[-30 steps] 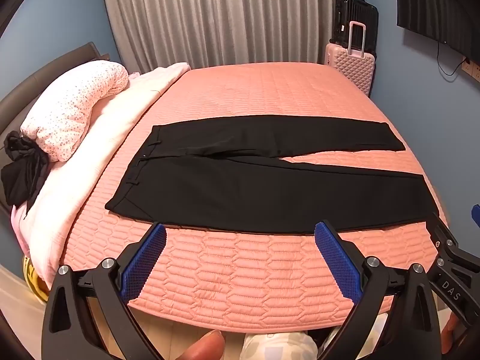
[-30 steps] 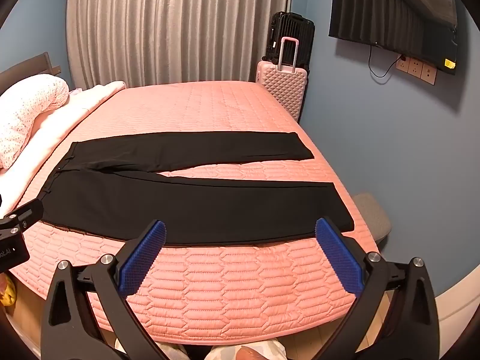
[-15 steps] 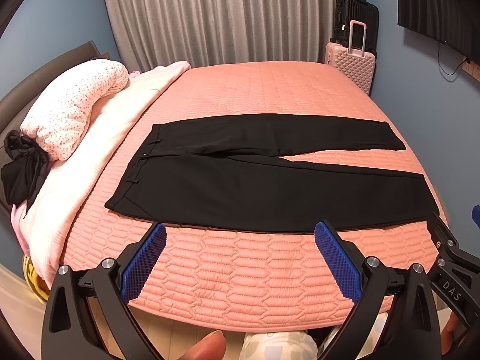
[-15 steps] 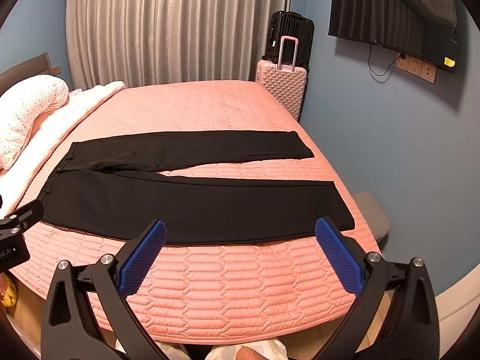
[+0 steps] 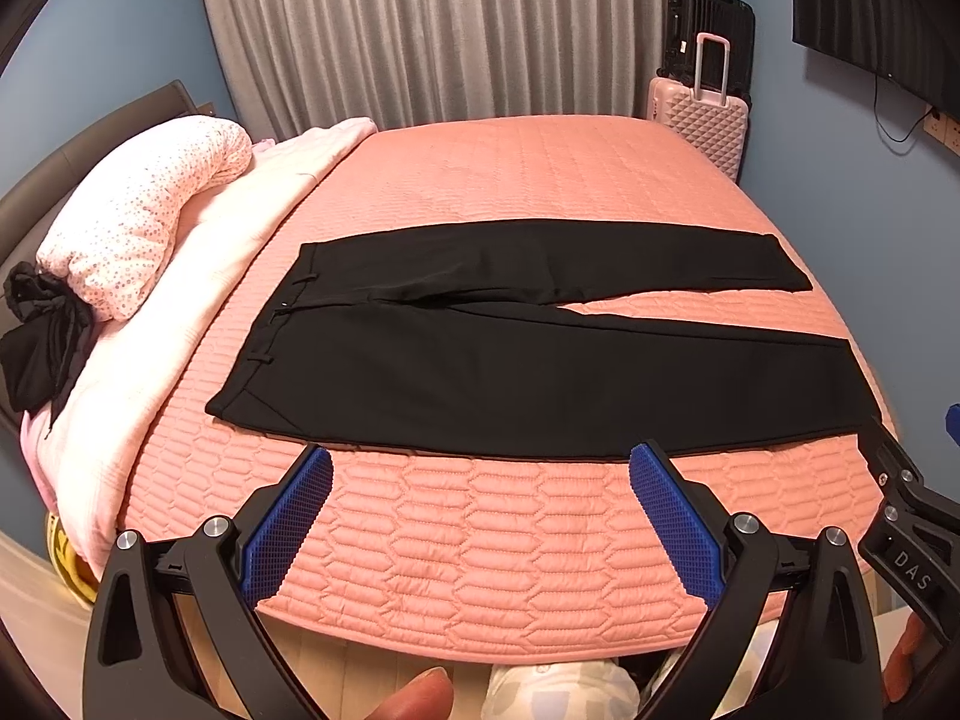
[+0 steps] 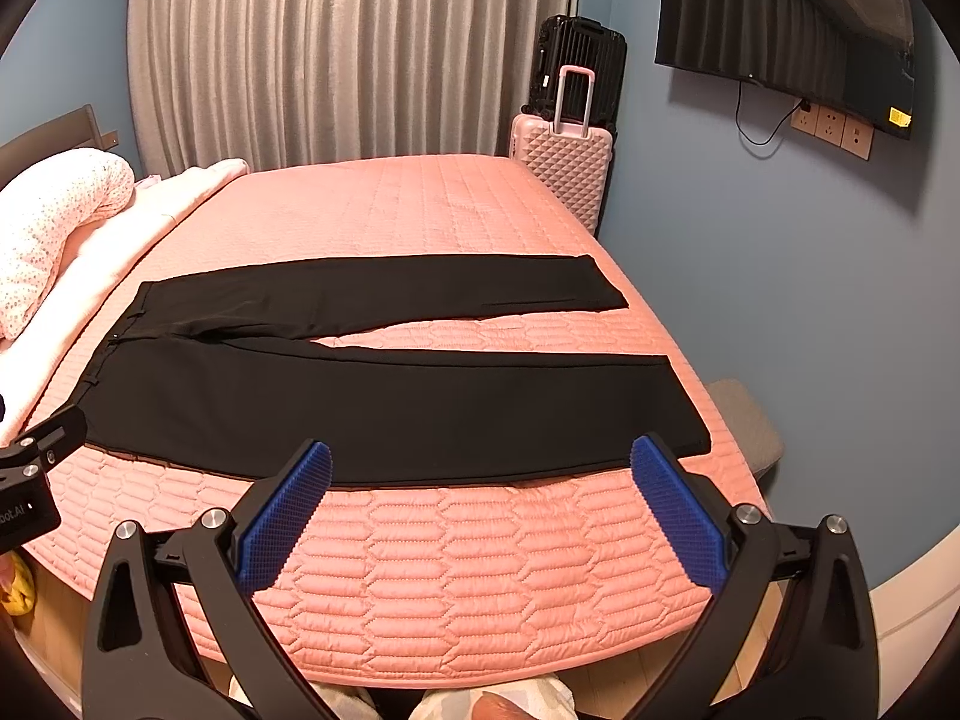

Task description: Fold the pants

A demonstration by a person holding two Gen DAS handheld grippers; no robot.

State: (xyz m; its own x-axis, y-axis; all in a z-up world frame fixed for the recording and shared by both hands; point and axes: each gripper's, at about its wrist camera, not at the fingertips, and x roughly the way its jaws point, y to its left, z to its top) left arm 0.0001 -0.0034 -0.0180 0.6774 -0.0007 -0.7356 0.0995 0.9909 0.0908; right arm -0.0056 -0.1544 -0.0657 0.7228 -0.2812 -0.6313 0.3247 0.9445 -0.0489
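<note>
Black pants [image 5: 528, 372] lie flat across the pink quilted bed [image 5: 480, 546], waistband to the left, both legs spread to the right in a narrow V. They also show in the right wrist view [image 6: 384, 402]. My left gripper [image 5: 480, 468] is open and empty, above the bed's near edge, just short of the near leg. My right gripper [image 6: 480, 462] is open and empty, near the lower part of the near leg. The right gripper's body shows at the left wrist view's right edge.
A speckled rolled duvet [image 5: 138, 222] and pale pink blanket [image 5: 198, 300] lie on the bed's left. A black garment [image 5: 42, 342] hangs by the headboard. A pink suitcase [image 6: 561, 171] and a black one stand at the far corner. A TV [image 6: 780, 42] hangs on the right wall.
Both grippers have crept slightly forward toward the pants. The pants have not moved.
</note>
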